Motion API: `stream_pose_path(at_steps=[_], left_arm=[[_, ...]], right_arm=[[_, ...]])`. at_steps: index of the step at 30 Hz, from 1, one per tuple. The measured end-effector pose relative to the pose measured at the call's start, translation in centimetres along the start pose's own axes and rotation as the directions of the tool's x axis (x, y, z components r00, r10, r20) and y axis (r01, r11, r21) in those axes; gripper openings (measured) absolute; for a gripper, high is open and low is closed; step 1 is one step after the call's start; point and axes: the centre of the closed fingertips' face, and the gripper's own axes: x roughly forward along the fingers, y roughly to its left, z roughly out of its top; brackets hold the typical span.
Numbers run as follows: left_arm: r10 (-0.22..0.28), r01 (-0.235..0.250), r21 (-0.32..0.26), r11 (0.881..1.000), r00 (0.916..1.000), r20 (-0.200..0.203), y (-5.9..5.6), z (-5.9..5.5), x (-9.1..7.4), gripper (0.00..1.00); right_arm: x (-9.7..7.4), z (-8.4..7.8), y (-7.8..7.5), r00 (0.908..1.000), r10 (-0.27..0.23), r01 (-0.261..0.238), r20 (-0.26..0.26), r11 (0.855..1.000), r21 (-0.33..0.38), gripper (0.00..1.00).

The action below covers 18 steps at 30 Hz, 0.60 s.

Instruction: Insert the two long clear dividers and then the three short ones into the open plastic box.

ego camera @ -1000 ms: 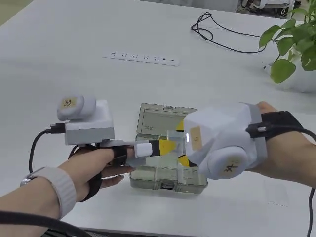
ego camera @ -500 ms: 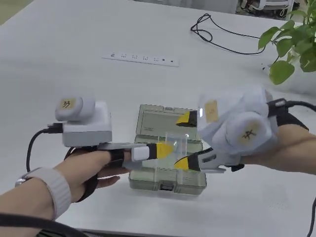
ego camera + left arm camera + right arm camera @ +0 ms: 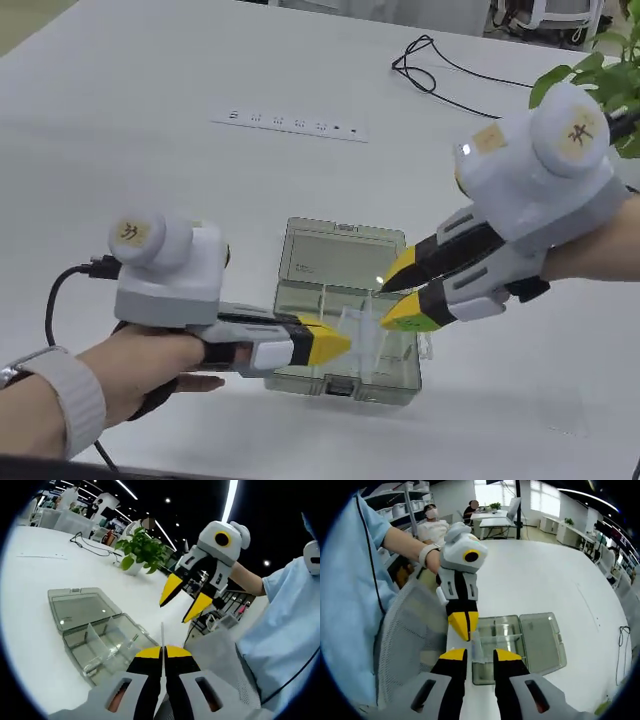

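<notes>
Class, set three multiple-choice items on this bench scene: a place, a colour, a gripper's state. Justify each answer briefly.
1. Where does the power strip lie? A) inside the box B) on the table beyond the box C) on a chair
2. What colour are the jaw tips of the left gripper and right gripper? A) yellow B) red C) blue
3. How is the left gripper? A) open, empty B) shut on a pen C) shut on a clear divider
Answers: 1 B, it lies behind the box; 2 A, all tips show yellow; 3 C, its jaws pinch the clear sheet.
</notes>
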Motion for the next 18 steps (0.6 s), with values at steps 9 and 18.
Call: stream_pose_path(at_steps=[9,18], left_arm=[[-0.049,0.052,0.16,0.986,0.9985,-0.023,-1.2,-0.3,0.2,0.0],[-0.081,0.082,0.212,0.974,0.9966,-0.013,-1.8,0.0,0.2,0.0]], right_arm=[[1.3,-0.9,1.5,0.9863,0.155,-0.153,-0.058,0.987,0.04,0.16],[1.9,-0.9,2.8,0.9738,0.207,-0.206,-0.093,0.978,0.024,0.07]])
